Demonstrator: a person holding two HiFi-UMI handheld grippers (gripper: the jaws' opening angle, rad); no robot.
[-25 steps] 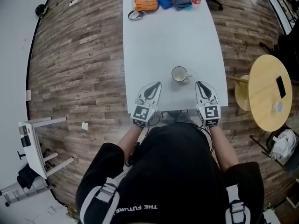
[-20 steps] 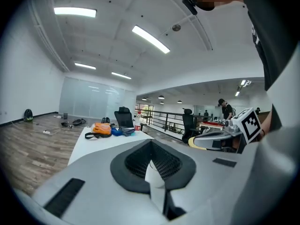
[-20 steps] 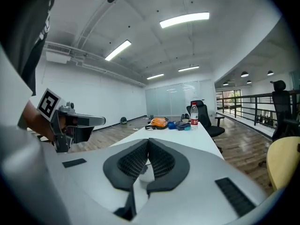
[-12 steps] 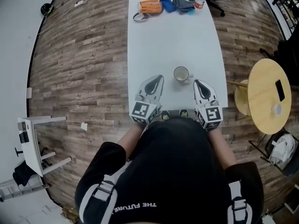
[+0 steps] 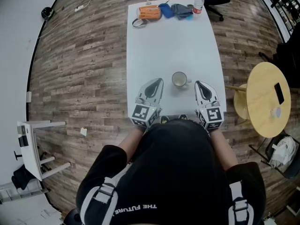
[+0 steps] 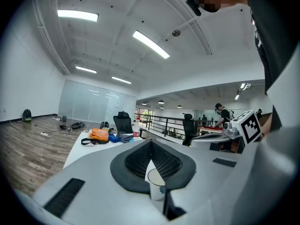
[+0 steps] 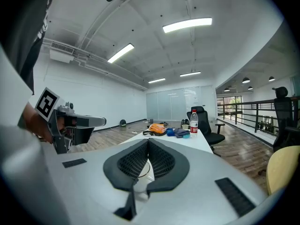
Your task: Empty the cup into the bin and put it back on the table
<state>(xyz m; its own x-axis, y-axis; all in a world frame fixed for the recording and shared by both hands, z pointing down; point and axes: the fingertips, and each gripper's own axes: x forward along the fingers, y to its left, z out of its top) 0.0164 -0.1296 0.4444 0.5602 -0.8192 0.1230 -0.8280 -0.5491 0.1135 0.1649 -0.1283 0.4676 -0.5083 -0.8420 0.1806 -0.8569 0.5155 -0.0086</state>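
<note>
A white cup (image 5: 179, 79) with its handle to the right stands upright on the white table (image 5: 173, 41), near the front edge. My left gripper (image 5: 157, 83) lies just left of the cup, shut and holding nothing. My right gripper (image 5: 200, 84) lies just right of it, also shut and holding nothing. Neither touches the cup. In the left gripper view the cup (image 6: 156, 185) shows past the closed left gripper (image 6: 151, 142). In the right gripper view a slice of the cup (image 7: 140, 172) shows behind the closed right gripper (image 7: 148, 140). What is inside the cup I cannot tell.
At the table's far end lie an orange pouch (image 5: 149, 12), a blue item, a grey cloth (image 5: 181, 9) and a water bottle (image 5: 198, 3). A round wooden side table (image 5: 267, 100) with a phone stands to the right, with a yellow stool (image 5: 241, 103) beside it. An office chair stands beyond the far end.
The head view has shifted slightly. Both grippers stay by the table's front edge on either side of the cup, which has not moved.
</note>
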